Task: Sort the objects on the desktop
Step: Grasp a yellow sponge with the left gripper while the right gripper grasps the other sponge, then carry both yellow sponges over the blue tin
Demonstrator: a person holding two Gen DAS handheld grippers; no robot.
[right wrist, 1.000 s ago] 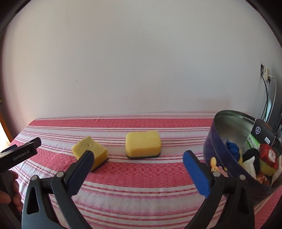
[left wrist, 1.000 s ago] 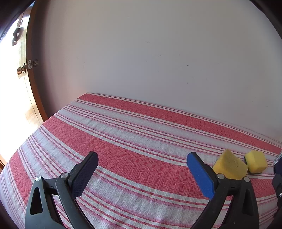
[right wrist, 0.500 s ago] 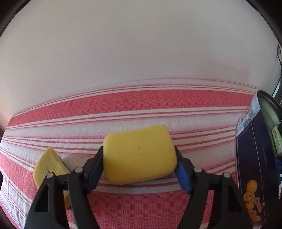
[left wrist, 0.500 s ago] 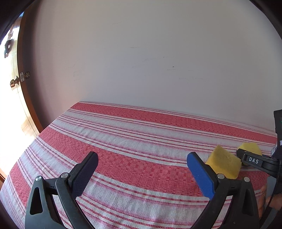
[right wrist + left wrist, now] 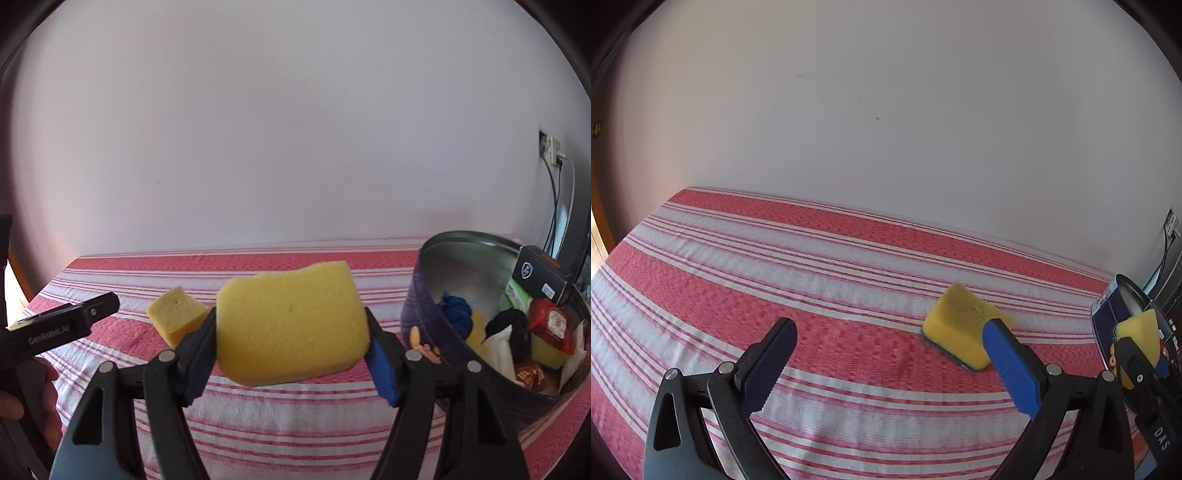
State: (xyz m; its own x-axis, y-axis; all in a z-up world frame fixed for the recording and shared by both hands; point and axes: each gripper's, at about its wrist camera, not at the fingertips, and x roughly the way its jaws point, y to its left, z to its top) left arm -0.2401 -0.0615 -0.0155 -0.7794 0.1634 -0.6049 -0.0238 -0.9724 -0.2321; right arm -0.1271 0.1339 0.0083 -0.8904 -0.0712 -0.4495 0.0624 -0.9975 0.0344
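My right gripper (image 5: 291, 350) is shut on a yellow sponge (image 5: 291, 325) and holds it above the striped cloth, left of a round blue tin (image 5: 436, 317) full of items. That sponge also shows in the left wrist view (image 5: 1141, 332) beside the tin (image 5: 1108, 314). A second yellow sponge with a green underside (image 5: 960, 325) lies on the cloth, just beyond my left gripper's blue right finger; it also shows in the right wrist view (image 5: 175, 319). My left gripper (image 5: 890, 362) is open and empty above the cloth.
The red and white striped cloth (image 5: 775, 277) covers the table up to a white wall. The tin holds a black box (image 5: 539, 277), a red packet (image 5: 550, 328), blue cloth (image 5: 458, 314) and other items. A wall socket with cables (image 5: 554, 155) is at the right.
My right gripper closed on the rectangular sponge and lifted it off the cloth toward the tin. My left gripper swung right, bringing the other sponge closer to its fingers.
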